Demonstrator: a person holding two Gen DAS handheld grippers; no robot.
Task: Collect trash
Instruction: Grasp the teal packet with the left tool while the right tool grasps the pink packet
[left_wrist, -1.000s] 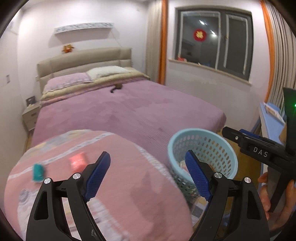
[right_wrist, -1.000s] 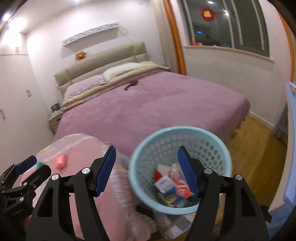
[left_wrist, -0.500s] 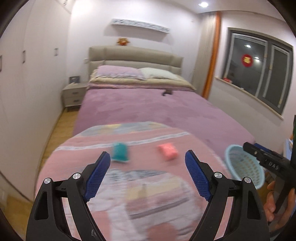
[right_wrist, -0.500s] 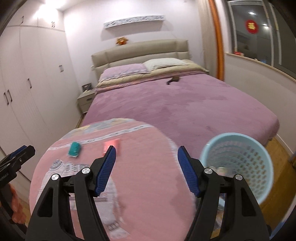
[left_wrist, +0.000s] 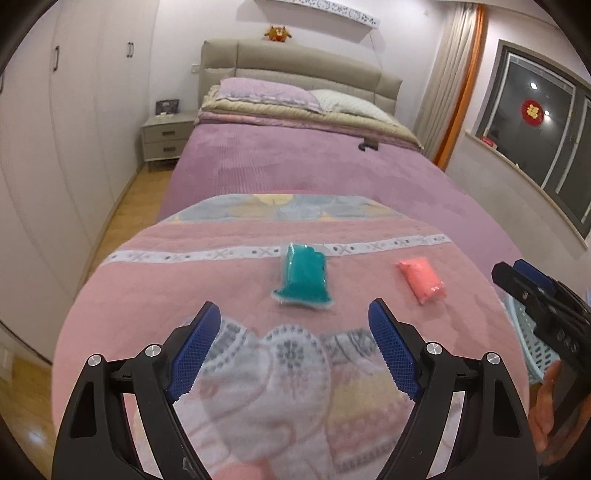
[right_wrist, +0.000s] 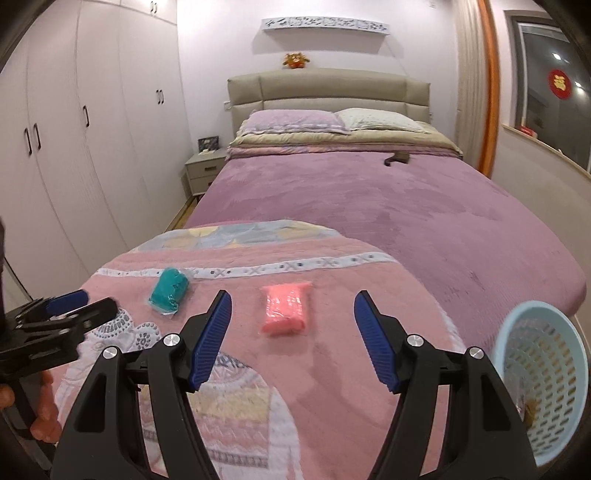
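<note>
Left wrist view shows the left claw (left_wrist: 294, 345) released, its blue pads spread wide and empty, hovering over the pink patterned quilted cloth (left_wrist: 147, 288) that covers the rounded counter. Just beyond its tips lies the teal plastic-wrapped packet (left_wrist: 303, 278), and further right the pink plastic-wrapped packet (left_wrist: 421, 279). In the right wrist view the right claw (right_wrist: 292, 338) is likewise released and empty, lined up on the pink packet.

Risks, as I judge them: both wrappers look slick and soft, so a shallow pinch could slide off, or the pads could catch the cloth and drag it along. The two claws sit near each other and could collide if both close in together. The pale blue perforated plastic basket (right_wrist: 543, 373) stands beside the counter's right edge, lower down, so a careless drop may miss its rim.

Count: two packets, two claws, one basket. Farther off, one purple-covered bed (right_wrist: 369, 192).
</note>
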